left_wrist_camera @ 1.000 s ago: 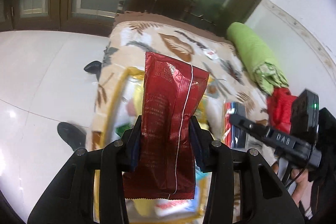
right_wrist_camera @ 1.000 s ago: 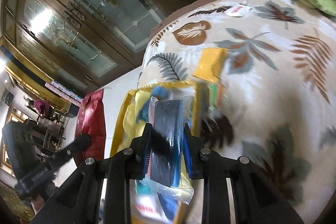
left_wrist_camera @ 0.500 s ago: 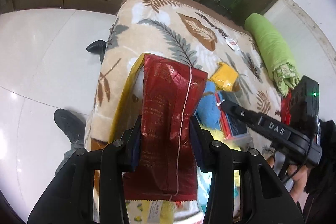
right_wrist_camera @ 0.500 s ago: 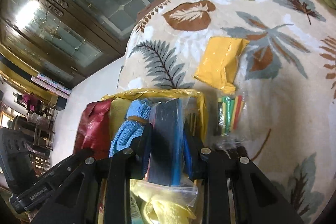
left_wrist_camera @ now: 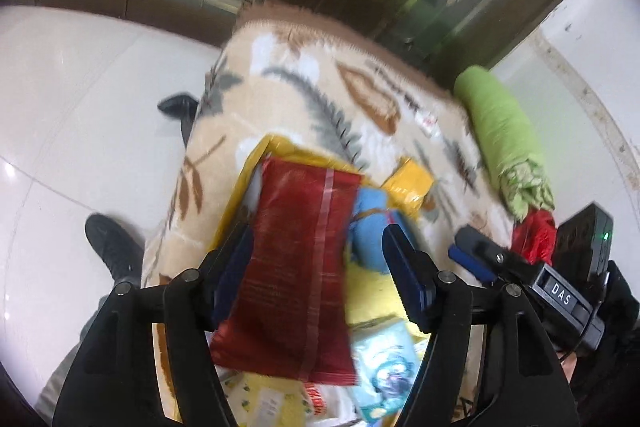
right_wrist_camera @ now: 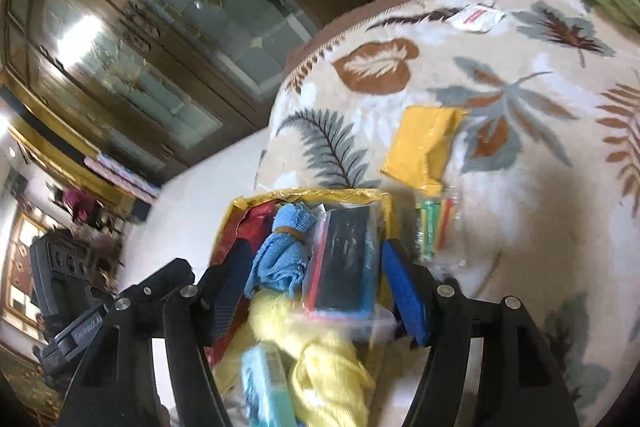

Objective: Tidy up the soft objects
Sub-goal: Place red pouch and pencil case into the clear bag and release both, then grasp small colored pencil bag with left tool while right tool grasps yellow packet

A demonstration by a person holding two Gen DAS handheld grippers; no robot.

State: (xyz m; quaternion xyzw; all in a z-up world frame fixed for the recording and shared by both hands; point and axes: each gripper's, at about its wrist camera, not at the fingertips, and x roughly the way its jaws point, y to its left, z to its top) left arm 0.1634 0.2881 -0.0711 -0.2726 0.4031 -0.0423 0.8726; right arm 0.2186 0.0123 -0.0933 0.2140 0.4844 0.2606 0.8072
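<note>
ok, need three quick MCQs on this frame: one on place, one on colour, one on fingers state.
1. Where does the flat yellow packet lie?
A. inside the yellow-rimmed box
B. on the leaf-print blanket, beyond the box
C. on the floor

2. What colour is the packet between the left gripper fingers?
A. green
B. blue
C. dark red

3. How do the right gripper fingers stand?
A. spread, clear of the bagged dark item
B. clamped on the blue cloth
C. out of view

Key: B, it rests on the blanket past the box rim; C, red foil shows; A, gaps show beside the bagged item.
</note>
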